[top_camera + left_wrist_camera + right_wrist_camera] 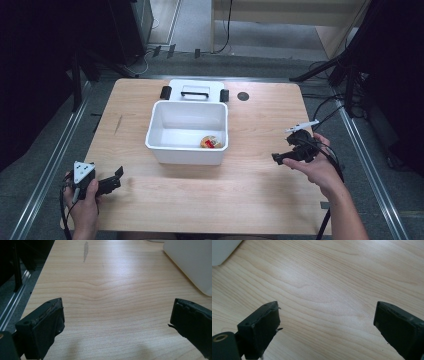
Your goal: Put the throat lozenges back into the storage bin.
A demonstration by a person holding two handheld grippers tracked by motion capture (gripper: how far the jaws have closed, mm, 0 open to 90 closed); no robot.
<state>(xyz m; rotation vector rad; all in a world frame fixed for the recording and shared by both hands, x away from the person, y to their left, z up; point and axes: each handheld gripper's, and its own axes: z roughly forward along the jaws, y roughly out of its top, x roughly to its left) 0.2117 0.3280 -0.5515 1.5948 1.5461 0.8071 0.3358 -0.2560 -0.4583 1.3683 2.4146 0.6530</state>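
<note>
Both grippers gape wide, empty — left gripper (114, 179) at the table's (250, 190) seven o'clock, right gripper (278, 157) at four o'clock. The small orange item (210, 142) lies in the white tub (159, 135) at center.

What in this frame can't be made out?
- Item in the white bin: the orange-and-red thing is too small in the high view to identify.
- Lid behind the bin: its near edge is hidden by the bin's rim.
- Bin in both gripper views: cut off by the frame edge.
</note>
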